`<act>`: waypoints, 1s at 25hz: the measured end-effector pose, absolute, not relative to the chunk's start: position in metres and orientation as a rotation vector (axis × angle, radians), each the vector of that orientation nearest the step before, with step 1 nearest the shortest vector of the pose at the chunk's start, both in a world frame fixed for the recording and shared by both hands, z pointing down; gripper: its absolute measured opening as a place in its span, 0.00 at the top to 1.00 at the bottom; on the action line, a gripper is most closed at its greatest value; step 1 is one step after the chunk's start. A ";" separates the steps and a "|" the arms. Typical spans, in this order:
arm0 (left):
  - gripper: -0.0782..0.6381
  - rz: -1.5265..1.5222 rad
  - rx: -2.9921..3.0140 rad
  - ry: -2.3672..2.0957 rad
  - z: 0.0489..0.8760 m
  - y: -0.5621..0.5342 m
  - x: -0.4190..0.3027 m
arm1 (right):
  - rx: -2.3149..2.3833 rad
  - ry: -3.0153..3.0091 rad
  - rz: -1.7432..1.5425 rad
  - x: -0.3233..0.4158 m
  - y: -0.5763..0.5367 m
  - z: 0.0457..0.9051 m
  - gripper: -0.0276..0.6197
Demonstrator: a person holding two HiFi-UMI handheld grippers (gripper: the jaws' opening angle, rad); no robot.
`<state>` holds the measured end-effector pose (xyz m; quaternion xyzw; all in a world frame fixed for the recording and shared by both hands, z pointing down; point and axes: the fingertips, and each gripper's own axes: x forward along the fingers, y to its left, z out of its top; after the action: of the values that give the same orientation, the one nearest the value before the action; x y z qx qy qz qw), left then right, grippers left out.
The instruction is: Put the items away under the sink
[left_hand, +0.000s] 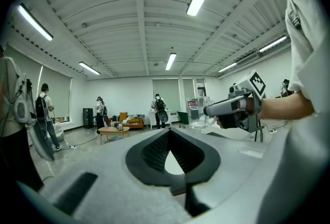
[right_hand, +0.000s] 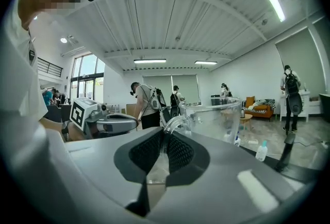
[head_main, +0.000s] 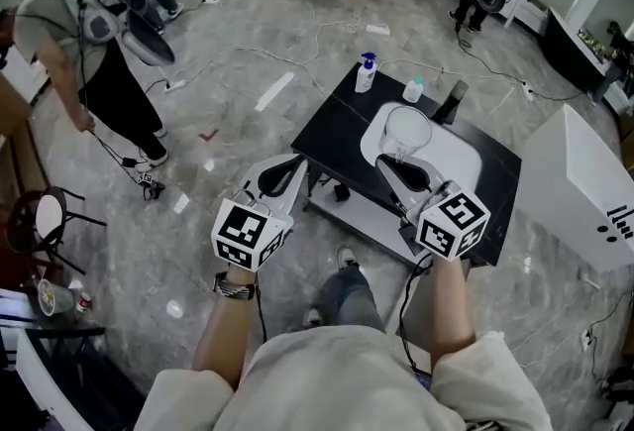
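A clear plastic pitcher [head_main: 407, 134] hangs over the white sink basin [head_main: 464, 164] on the black table [head_main: 337, 127]. My right gripper [head_main: 396, 165] is shut on the pitcher's handle. In the right gripper view the handle [right_hand: 165, 133] runs between the jaws and the pitcher [right_hand: 219, 120] rises just beyond them. My left gripper [head_main: 298, 161] hovers off the table's left edge, shut and empty, with its tips meeting in the left gripper view [left_hand: 168, 130]. That view also has the pitcher [left_hand: 196, 113] and the right gripper [left_hand: 209, 110] at its right.
A white pump bottle [head_main: 366, 74], a small teal-capped bottle [head_main: 413, 89] and a black upright object [head_main: 451, 102] stand at the table's far edge. A lower shelf [head_main: 357, 218] lies under the table. A white box [head_main: 580, 186] stands right. Cables cross the floor; people stand around.
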<state>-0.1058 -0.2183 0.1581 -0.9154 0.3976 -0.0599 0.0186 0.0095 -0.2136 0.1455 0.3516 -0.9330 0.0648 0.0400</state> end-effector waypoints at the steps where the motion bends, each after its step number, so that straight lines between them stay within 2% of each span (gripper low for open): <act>1: 0.88 -0.181 -2.842 1.225 0.156 -0.212 -0.104 | 1.083 -2.853 0.190 0.011 -0.205 0.144 0.93; 25: 0.88 -0.163 -2.897 1.068 0.147 -0.106 -0.046 | 1.224 -2.783 0.158 0.064 -0.068 0.135 0.93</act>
<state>-0.0464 -0.1064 0.1474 -0.9367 0.3452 -0.0527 0.0247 0.0643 -0.0683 0.1348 0.4015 -0.9131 0.0519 0.0488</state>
